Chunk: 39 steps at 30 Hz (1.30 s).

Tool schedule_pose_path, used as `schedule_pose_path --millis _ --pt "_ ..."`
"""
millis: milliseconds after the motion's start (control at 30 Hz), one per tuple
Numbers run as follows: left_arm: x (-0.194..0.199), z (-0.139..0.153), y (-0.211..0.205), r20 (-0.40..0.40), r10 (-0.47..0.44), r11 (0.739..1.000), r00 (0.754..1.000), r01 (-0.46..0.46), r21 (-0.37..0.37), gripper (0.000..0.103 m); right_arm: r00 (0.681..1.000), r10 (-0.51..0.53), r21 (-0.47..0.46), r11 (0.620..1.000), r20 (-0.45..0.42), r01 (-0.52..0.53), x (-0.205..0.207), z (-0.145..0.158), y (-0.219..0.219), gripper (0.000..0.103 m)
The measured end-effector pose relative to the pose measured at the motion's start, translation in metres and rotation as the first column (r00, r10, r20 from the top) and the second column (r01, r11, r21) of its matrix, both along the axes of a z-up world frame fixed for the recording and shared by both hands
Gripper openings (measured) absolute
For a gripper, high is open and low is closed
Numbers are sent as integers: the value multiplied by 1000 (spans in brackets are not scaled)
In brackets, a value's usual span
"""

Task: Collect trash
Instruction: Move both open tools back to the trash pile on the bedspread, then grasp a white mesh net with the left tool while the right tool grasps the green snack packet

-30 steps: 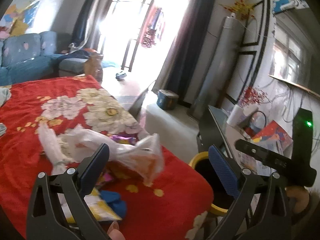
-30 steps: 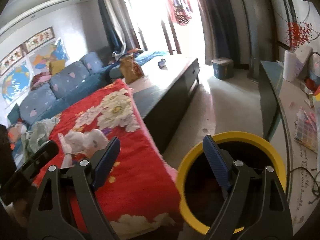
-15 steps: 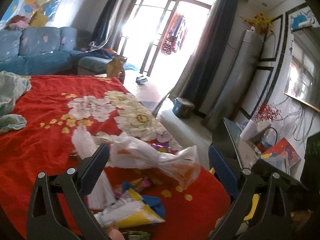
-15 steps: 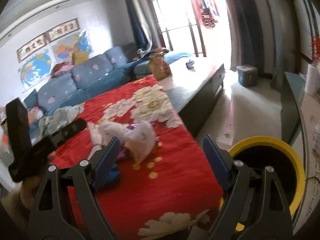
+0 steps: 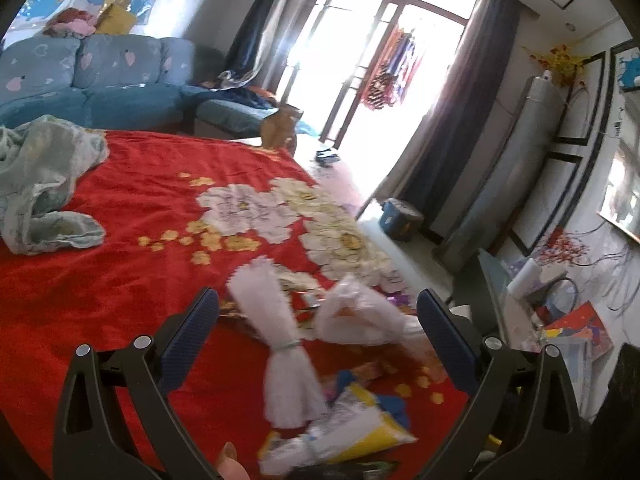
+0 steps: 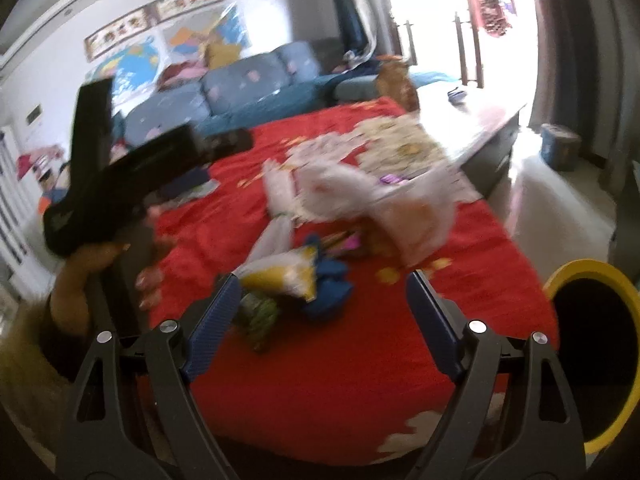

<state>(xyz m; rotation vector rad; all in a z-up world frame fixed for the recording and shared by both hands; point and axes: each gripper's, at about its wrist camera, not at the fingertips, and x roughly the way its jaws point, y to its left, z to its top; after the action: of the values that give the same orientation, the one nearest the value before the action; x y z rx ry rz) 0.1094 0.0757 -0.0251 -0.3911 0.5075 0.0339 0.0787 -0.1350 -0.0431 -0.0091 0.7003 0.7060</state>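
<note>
2 grippers are hovering over a red blanket (image 5: pixel 120 272) with pale flowers, and both are standing with their fingers wide apart, gripping nothing. The left gripper (image 5: pixel 318 330) is pointing across the blanket toward a loose heap of trash near the blanket's right edge. Lying in that heap are a white tied bundle (image 5: pixel 280 340), cinched at its middle by a thin band, and a crumpled clear plastic bag (image 5: pixel 360 316) just to its right, touching it. Nearer the camera, a yellow and white snack packet (image 5: pixel 352 428) is lying against a blue scrap (image 5: pixel 394 404), with small colourful wrappers mixed in beside them.

The right gripper (image 6: pixel 322 322) is looking at the same heap from the blanket's near end; the picture is blurring with motion. Between its fingers the snack packet (image 6: pixel 284 274) and the blue scrap (image 6: pixel 328 292) are showing, with a green wrapper (image 6: pixel 258 312) just beside the left finger. The plastic bag (image 6: pixel 360 196) is sitting farther back. A yellow-rimmed bin (image 6: pixel 592 276) is standing on the floor off the blanket's right corner, apart from the trash. At left, a hand (image 6: pixel 88 276) is gripping the black handle of the other gripper.

A pale green cloth (image 5: pixel 44 184) is lying bunched at the blanket's far left, well apart from the heap. Behind it, a blue sofa (image 5: pixel 100 80) is standing against the wall.
</note>
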Motion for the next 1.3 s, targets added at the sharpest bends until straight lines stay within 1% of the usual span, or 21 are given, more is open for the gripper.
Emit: schedule_pose_path --millis 167,300,400,467,567,600,667,833,1033,1100,1133,1200,1267,1300 --pt "6 -14 17 -70 14 1000 997 -15 -11 96 998 55 -32 998 -28 -56 -9 -10 18 76" --pt "10 -26 25 -113 2 1000 994 -5 -29 95 996 79 -43 996 -51 -82 -12 -15 28 76" --pt "12 -36 30 -136 -15 998 991 6 -69 95 993 91 -44 995 -72 -95 -10 -19 34 76" --pt "14 -43 33 -152 -22 995 988 8 -96 95 992 99 -44 994 -84 -103 -10 -22 37 72" --pt "17 -51 33 -172 -42 992 984 20 -125 93 988 111 -46 992 -105 -116 -8 -28 44 71" --pt "19 -55 33 -181 -54 990 982 29 -138 89 987 113 -47 992 -115 -119 -7 -30 46 70" --pt "21 -61 32 -194 -69 987 979 39 -157 84 985 116 -47 991 -130 -124 -6 -33 48 68" --pt "26 -76 30 -213 -123 971 969 73 -228 75 981 125 -46 990 -150 -133 -4 -38 54 62" --pt "32 -85 26 -223 -163 957 961 99 -274 60 973 146 -42 987 -181 -156 -3 -43 59 47" --pt "33 -87 26 -227 -169 956 959 103 -275 53 970 153 -39 986 -189 -163 -3 -45 60 33" --pt "33 -88 25 -230 -174 955 958 107 -276 50 969 158 -38 985 -192 -168 -4 -45 61 29" --pt "33 -89 24 -234 -179 956 956 112 -273 36 969 159 -37 985 -190 -169 -5 -45 62 26" --pt "34 -89 23 -236 -185 956 954 119 -268 28 970 161 -38 985 -180 -170 -6 -43 62 25" --pt "34 -88 23 -235 -186 957 954 121 -265 26 972 162 -39 984 -171 -171 -8 -41 61 24"
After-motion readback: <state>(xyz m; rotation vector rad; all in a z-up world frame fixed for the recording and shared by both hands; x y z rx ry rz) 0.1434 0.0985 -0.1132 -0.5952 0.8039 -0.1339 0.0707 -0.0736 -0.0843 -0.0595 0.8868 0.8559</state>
